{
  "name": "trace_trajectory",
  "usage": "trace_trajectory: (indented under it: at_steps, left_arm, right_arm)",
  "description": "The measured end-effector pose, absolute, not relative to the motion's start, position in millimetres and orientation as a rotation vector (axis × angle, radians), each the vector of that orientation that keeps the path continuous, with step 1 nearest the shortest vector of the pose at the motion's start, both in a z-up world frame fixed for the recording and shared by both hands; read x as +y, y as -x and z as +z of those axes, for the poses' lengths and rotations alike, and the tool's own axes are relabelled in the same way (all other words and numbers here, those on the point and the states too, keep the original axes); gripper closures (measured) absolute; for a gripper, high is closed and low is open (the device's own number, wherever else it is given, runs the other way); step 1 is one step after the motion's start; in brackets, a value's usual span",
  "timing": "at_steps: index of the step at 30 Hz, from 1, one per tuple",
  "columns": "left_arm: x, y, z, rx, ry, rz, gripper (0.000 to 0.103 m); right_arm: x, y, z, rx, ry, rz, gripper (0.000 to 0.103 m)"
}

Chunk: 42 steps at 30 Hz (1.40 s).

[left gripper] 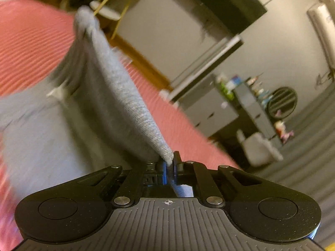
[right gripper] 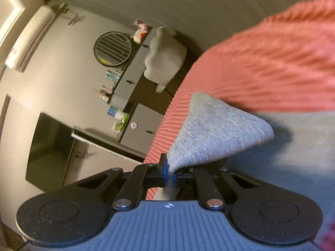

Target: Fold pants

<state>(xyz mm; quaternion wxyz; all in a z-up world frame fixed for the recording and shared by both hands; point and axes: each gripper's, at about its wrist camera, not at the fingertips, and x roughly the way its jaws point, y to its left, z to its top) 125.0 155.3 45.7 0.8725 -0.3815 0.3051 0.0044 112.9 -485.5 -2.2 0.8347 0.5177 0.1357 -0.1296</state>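
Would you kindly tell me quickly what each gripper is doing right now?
Left gripper: closed, pinching an edge of the grey knit pants.
Right gripper: closed, pinching a corner of the grey knit pants.

- Both views are dim and warm-toned, with soft indoor light that casts a yellowish-pink tint over the walls.
- Motion blur smears the left wrist view, worst on the grey pants point(left gripper: 62, 125) at the left edge and the pink bedspread point(left gripper: 31, 48).
- The right wrist view is blurred too, mainly across the bedspread's ribbing at upper right.
- A soft shadow lies under the lifted fold of cloth (right wrist view), so light probably comes from above.
- Fisheye distortion bends walls and furniture near the rims, and the corners vignette to black.
- The background shelves are soft and lack detail.
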Motion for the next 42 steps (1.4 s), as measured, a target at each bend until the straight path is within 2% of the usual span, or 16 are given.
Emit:
trace_trajectory:
  at_steps: [7, 9, 11, 12, 13, 15, 17, 18, 25, 30, 33, 35, 36, 38, 39, 42]
  left_arm:
    - [163.9, -69.9, -56.8, 0.772, 0.95, 0.129, 0.092]
    - [168.4, -66.2, -61.1, 0.731, 0.969, 0.134, 0.084]
    - [174.9, -69.2, -59.7, 0.693, 0.993, 0.139, 0.058]
    - [180.4, -69.5, -58.6, 0.675, 1.02, 0.139, 0.057]
    - [183.4, -71.0, -58.0, 0.665, 1.053, 0.151, 0.057]
    - [184.6, -83.5, -54.7, 0.646, 1.102, 0.133, 0.059]
    - [181.5, -95.0, -50.9, 0.656, 1.077, 0.135, 0.094]
    - [180.0, -99.6, -47.2, 0.664, 1.066, 0.138, 0.093]
    - [179.0, -66.3, -5.9, 0.544, 0.996, 0.066, 0.094]
    - [170.4, -51.7, -33.4, 0.72, 0.854, 0.141, 0.092]
    - [177.0, -49.7, -37.8, 0.745, 0.918, 0.194, 0.084]
    - [175.8, -43.0, -19.5, 0.698, 0.853, 0.261, 0.062]
    - [171.9, -40.9, -7.3, 0.675, 0.793, 0.296, 0.058]
    - [158.3, -43.4, 15.8, 0.612, 0.656, 0.327, 0.051]
    - [149.6, -49.1, 24.9, 0.59, 0.602, 0.313, 0.051]
    - [115.9, -72.8, 40.8, 0.547, 0.494, 0.189, 0.038]
  right_arm:
    - [-484.2, -63.2, -27.2, 0.521, -0.999, -0.428, 0.097]
    - [-481.4, -65.6, -37.1, 0.581, -0.983, -0.446, 0.096]
    - [-482.1, -66.4, -41.2, 0.595, -0.994, -0.45, 0.092]
    - [-483.8, -66.8, -42.4, 0.59, -1.018, -0.447, 0.091]
    - [-486.5, -67.9, -44.9, 0.586, -1.055, -0.436, 0.087]
    - [-490.1, -71.1, -50.5, 0.588, -1.118, -0.421, 0.086]
    - [-490.1, -75.3, -53.4, 0.598, -1.15, -0.398, 0.088]
    - [-487.7, -78.7, -50.9, 0.603, -1.134, -0.403, 0.096]
    - [-466.9, -69.9, 9.4, 0.558, -0.791, -0.433, 0.098]
    - [-464.8, -71.1, -3.6, 0.623, -0.602, -0.468, 0.097]
    - [-464.2, -79.7, -27.9, 0.74, -0.52, -0.53, 0.091]
    - [-466.7, -70.7, -20.8, 0.707, -0.538, -0.59, 0.076]
    - [-467.3, -66.3, -14.0, 0.693, -0.528, -0.653, 0.063]
    - [-465.1, -61.5, 0.8, 0.674, -0.456, -0.789, 0.053]
    - [-459.9, -60.0, 11.6, 0.633, -0.407, -0.839, 0.053]
    - [-435.6, -65.0, 32.7, 0.521, -0.381, -0.771, 0.053]
